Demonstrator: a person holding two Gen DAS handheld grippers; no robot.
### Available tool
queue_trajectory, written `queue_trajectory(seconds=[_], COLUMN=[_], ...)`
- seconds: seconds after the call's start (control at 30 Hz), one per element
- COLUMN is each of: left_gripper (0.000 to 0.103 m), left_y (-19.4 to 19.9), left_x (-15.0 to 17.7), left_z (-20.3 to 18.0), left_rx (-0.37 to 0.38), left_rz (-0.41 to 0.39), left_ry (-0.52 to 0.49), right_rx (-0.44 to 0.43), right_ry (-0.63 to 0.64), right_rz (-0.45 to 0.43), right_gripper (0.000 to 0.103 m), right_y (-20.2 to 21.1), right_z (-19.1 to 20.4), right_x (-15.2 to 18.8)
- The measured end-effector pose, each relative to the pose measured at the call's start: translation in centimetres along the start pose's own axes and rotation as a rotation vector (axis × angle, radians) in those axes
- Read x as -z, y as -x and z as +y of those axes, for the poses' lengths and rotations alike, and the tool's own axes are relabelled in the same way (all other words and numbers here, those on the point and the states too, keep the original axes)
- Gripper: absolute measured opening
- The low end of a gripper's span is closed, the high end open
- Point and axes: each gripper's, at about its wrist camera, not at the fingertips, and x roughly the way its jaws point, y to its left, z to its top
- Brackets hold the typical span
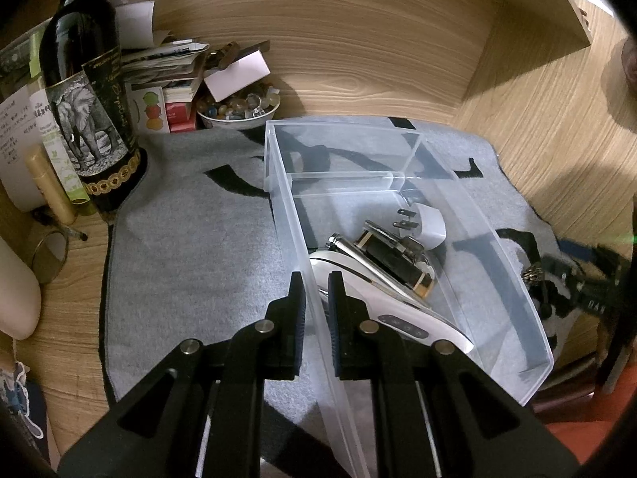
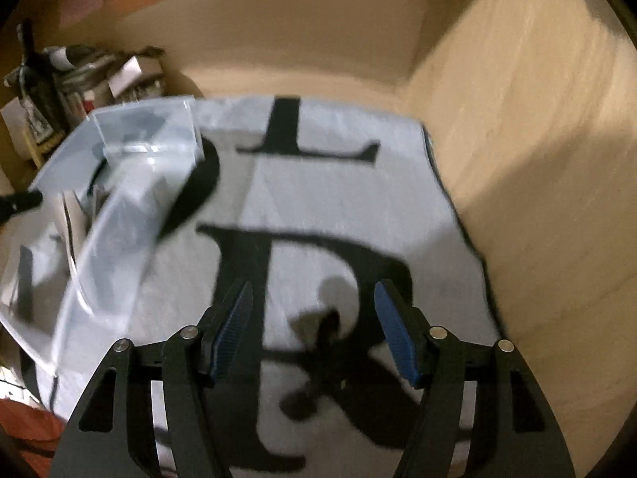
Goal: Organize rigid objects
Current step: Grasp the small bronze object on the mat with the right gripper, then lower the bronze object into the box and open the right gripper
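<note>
A clear plastic bin [image 1: 398,151] stands on a grey mat with black letters [image 1: 191,247]. Inside lie a white plug adapter [image 1: 430,223], a black-and-gold flat case [image 1: 392,259], a slim silver piece [image 1: 350,249] and a white device with buttons [image 1: 382,310]. My left gripper [image 1: 316,279] is shut on the bin's near left wall, one finger inside and one outside. My right gripper [image 2: 314,298] stands open above the mat, right of the bin [image 2: 119,199]. A small dark blurred object [image 2: 322,330] lies on the mat below the gap between its fingers, untouched.
A dark wine bottle [image 1: 83,91], a stack of papers and boxes [image 1: 167,71] and a bowl of beads [image 1: 239,109] crowd the back left. Wooden walls [image 1: 537,119] close the back and right. A brass-coloured charm on a dark cord [image 1: 535,275] lies right of the bin.
</note>
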Motion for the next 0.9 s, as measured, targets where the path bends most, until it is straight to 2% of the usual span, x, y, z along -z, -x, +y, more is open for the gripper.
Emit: queue_trajectory(seconds=[0.17, 0.33, 0.47, 0.5, 0.9], left_gripper=[0.01, 0.01, 0.01, 0.01, 0.01], left_y=[0.0, 0.0, 0.0, 0.0, 0.0], left_x=[-0.1, 0.0, 0.0, 0.0, 0.1], left_z=[0.0, -0.1, 0.0, 0.0, 0.1], left_rx=[-0.003, -0.003, -0.002, -0.002, -0.002], left_rz=[0.004, 0.002, 0.001, 0.0, -0.001], left_ry=[-0.001, -0.001, 0.003, 0.005, 0.005], right_rx=[-0.028, -0.072, -0.067, -0.072, -0.101], right_ry=[-0.093, -0.117, -0.081, -0.079, -0.013], right_rz=[0.059, 0.045, 0.031, 0.03, -0.1], right_gripper=[0.06, 0.06, 0.035, 0.032, 0.032], right_y=[-1.7, -2.6, -3.0, -3.1, -1.2], right_z=[-1.5, -1.8, -1.3, -1.3, 0.3], right_x=[2.0, 2.0, 1.8, 1.6, -2.0])
